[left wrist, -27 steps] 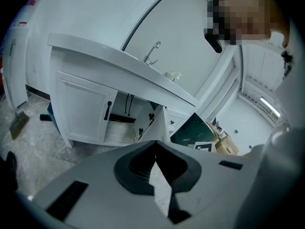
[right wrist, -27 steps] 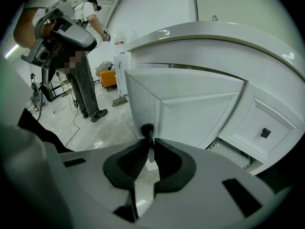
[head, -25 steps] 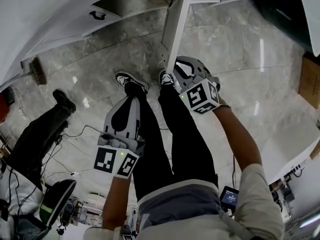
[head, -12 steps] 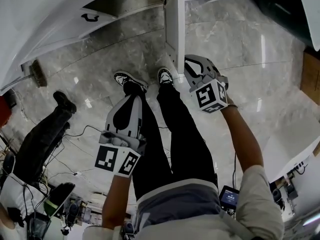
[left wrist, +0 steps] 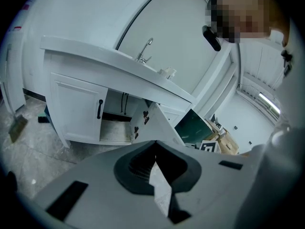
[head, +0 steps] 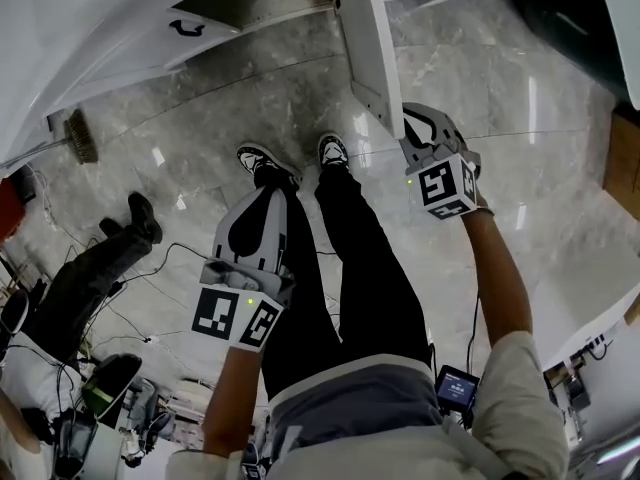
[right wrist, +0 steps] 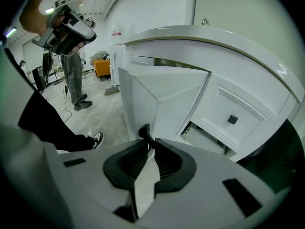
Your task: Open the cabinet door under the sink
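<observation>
The white cabinet door (head: 368, 43) under the sink stands swung out from the cabinet. My right gripper (head: 410, 128) is at the door's outer edge. In the right gripper view the door (right wrist: 143, 97) fills the middle, and my right gripper (right wrist: 148, 142) is shut on its black handle (right wrist: 144, 130). My left gripper (head: 258, 200) hangs low over the person's legs, shut with nothing in it. The left gripper view shows the sink with its faucet (left wrist: 145, 49), the open door (left wrist: 157, 123) and the neighbouring shut door with a black handle (left wrist: 100, 109).
The person's shoes (head: 265, 160) stand on the marble floor just before the door. A second person's legs (head: 110, 248), cables (head: 160, 268) and a broom (head: 75, 138) lie to the left. A drawer front with a dark knob (right wrist: 232, 119) is right of the door.
The door has swung further out and to the right, with my right gripper moving right along with it. My left gripper has stayed where it was.
</observation>
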The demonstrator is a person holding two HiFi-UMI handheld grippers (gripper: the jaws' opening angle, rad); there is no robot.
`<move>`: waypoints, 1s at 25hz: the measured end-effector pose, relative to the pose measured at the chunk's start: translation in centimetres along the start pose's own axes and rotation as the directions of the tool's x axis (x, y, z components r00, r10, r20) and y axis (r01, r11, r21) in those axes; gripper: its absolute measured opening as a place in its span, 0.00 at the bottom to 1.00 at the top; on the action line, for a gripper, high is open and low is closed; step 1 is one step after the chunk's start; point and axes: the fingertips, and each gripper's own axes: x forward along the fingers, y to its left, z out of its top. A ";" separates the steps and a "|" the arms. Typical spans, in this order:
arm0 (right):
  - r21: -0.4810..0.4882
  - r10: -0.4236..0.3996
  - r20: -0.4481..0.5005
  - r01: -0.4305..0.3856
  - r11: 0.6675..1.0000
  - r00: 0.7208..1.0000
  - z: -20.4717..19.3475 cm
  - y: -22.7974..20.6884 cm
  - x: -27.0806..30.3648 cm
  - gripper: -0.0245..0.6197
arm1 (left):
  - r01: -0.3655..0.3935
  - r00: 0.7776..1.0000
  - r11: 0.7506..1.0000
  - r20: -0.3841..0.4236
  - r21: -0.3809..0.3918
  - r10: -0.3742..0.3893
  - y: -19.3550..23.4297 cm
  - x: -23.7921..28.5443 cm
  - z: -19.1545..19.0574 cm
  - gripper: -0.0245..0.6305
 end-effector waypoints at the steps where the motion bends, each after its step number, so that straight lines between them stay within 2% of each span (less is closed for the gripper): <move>1: -0.004 -0.008 -0.007 0.008 1.000 1.000 -0.3 -0.3 -0.1 0.11 | -0.004 1.000 1.000 0.000 0.003 0.004 -0.1 -0.3 0.1 0.04; 11: 0.039 -0.071 -0.022 0.072 0.997 0.997 -1.1 -1.3 -0.6 0.11 | -0.033 0.999 0.999 -0.006 -0.008 0.033 0.3 -2.0 -0.1 0.04; 19: 0.094 -0.103 -0.069 0.110 0.990 0.992 -2.1 -1.8 -1.3 0.11 | -0.042 0.999 0.999 0.024 -0.008 0.043 0.1 -2.8 1.5 0.04; 22: 0.144 -0.109 -0.081 0.119 0.982 0.991 -2.7 -2.0 -2.3 0.11 | -0.038 0.999 0.999 0.038 -0.010 0.039 -0.5 -3.2 2.3 0.04; 25: 0.233 -0.103 -0.080 0.119 0.965 0.991 -2.8 -2.0 -3.7 0.11 | -0.030 0.998 1.000 0.052 -0.005 0.031 -1.2 -3.4 3.1 0.04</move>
